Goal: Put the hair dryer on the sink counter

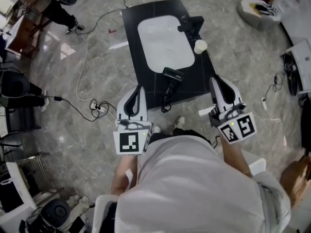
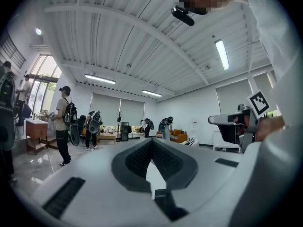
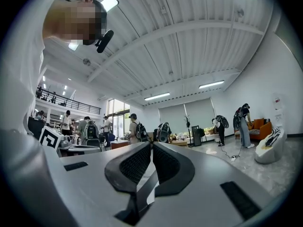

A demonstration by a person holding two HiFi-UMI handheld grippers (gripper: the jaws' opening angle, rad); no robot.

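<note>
The hair dryer point(image 1: 171, 77) lies on the dark bench point(image 1: 133, 23), close to the near edge and just below the white sink point(image 1: 165, 42). Its cord point(image 1: 165, 102) hangs over that edge. It sits between the two grippers and touches neither.

The left gripper point(image 1: 139, 88) is off to the left of it, by the bench's near corner. Its fingers point(image 2: 136, 159) are pressed together with nothing in them. The right gripper point(image 1: 216, 80) is off to the right, by the other near corner. Its fingers point(image 3: 165, 164) are pressed together and empty too. A white cup point(image 1: 200, 46) stands by the black tap point(image 1: 191, 25), right of the sink. The dryer's nose seems to point at the sink, but it is too small to be sure.

Only the head view shows the dryer and the bench. The left gripper view looks across a big room, with people point(image 2: 64, 122) standing far off. The right gripper view shows other people point(image 3: 135, 129) and an orange sofa point(image 3: 259, 126).
</note>
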